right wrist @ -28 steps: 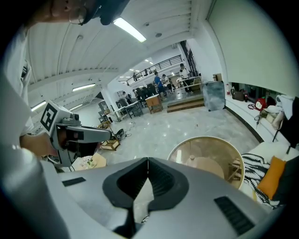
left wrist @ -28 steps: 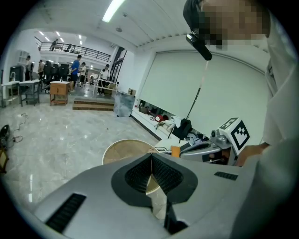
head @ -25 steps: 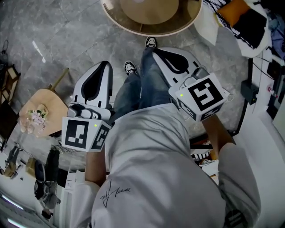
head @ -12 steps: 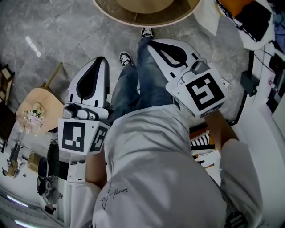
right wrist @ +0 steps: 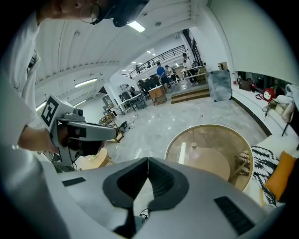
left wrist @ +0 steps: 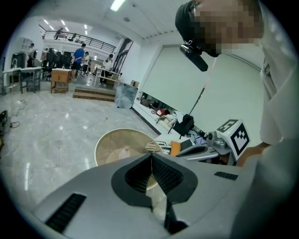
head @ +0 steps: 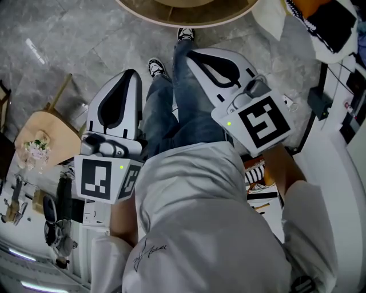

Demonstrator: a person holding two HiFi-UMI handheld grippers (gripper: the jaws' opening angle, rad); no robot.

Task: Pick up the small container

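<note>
Wooden stool near left gripper — round table beyond person's legs.

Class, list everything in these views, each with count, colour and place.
Round table: one, glass with tan rim, on the floor ahead.
Floor: grey marble.
Wooden chair: one, light brown, at the person's left.
Flowers: one bunch, pale, on that chair.
Cushion: one, orange, far right.
Shoes: two, black and white, by the table.
Left gripper: one, white and black, jaws shut, empty.
Right gripper: one, white and black, jaws shut, empty.
</note>
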